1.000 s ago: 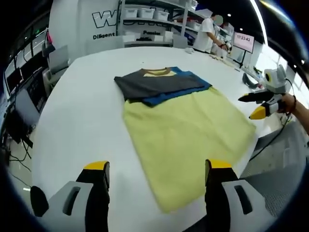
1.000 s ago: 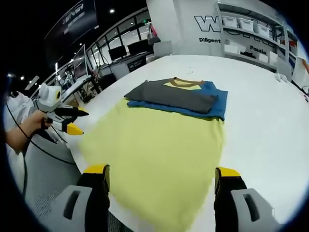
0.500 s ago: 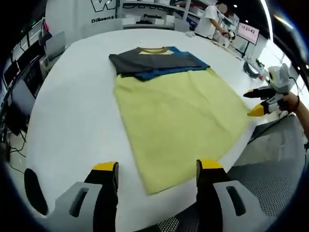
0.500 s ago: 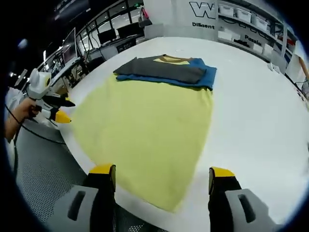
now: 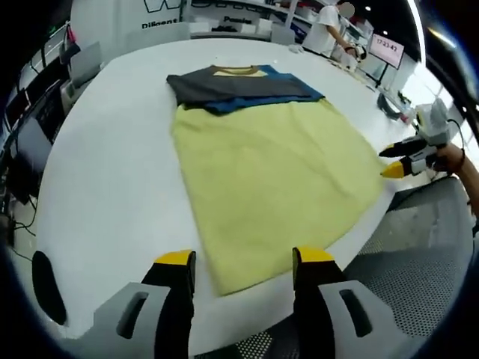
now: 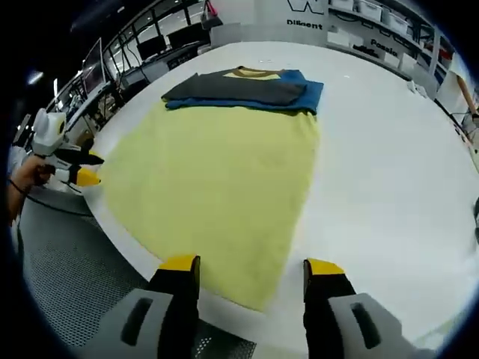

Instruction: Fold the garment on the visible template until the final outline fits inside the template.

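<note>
A yellow garment (image 5: pixel 273 179) is lying flat on a large white table (image 5: pixel 105 187), its lower hem reaching the near table edge. Its grey and blue sleeves (image 5: pixel 239 86) are lying folded across the chest at the far end, beneath a brown-trimmed collar. In the right gripper view the same garment (image 6: pixel 213 176) is spreading from the folded sleeves (image 6: pixel 243 88) toward the camera over the table (image 6: pixel 382 172).

The left gripper (image 5: pixel 238 263) is hovering at the near hem, its yellow-tipped jaws spread apart and gripping nothing. The right gripper (image 6: pixel 251 268) is likewise hovering at the hem with jaws spread wide and empty. Each is also appearing in the other's view, held in a hand beside the garment's edge: the right gripper (image 5: pixel 408 161) and the left gripper (image 6: pixel 67 168).

On the far wall (image 5: pixel 112 15), partial lettering is reading "Diligent" beneath a large "W". A screen (image 5: pixel 388 51) is showing digits too small to read surely. Shelves (image 6: pixel 382 22) of white bins are standing beyond.
</note>
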A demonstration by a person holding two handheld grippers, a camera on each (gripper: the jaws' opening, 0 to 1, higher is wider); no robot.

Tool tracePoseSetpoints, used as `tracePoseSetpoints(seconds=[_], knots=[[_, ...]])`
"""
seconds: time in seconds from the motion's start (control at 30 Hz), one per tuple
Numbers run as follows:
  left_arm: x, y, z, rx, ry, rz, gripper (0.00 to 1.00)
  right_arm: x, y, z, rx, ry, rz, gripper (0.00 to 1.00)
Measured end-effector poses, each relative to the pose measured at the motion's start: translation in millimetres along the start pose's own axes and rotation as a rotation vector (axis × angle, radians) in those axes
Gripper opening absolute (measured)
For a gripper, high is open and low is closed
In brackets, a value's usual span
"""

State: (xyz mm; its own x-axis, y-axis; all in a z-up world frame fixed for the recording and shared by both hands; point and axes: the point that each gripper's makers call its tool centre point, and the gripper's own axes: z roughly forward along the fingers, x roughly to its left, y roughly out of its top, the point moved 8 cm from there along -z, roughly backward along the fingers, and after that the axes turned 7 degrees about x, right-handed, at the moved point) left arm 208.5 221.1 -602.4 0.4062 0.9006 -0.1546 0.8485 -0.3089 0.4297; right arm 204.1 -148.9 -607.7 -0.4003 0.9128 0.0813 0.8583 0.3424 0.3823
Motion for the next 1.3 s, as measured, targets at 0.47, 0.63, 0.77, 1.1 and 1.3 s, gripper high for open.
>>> tracePoseSetpoints(seconds=[0.47, 0.63, 0.77, 1.1, 1.3], knots=[[-1.4, -8.0, -2.2, 0.039, 0.051, -0.080, 0.27, 5.4, -5.4, -3.5, 0.090, -0.059, -0.022, 0.23], [-0.4, -9.8, -2.2, 0.049, 0.076, -0.090, 0.17, 7.1, -5.3, -3.4, 0.106, -0.060, -0.004, 0.20], [-1.0, -11.9, -2.3, 0.069, 0.083, -0.092, 0.12, 7.6, -6.5, -3.8, 0.117, -0.065, 0.003, 0.15], [-2.5, -11.2, -1.6, 0.088, 0.092, -0.093, 0.02, 1.7, -6.7, -5.4, 0.116, -0.087, 0.008, 0.00], [-6.3, -15.0, -3.7, 0.115, 0.070, -0.083, 0.02, 0.5, -8.1, -7.2, 0.127, -0.090, 0.012, 0.00]])
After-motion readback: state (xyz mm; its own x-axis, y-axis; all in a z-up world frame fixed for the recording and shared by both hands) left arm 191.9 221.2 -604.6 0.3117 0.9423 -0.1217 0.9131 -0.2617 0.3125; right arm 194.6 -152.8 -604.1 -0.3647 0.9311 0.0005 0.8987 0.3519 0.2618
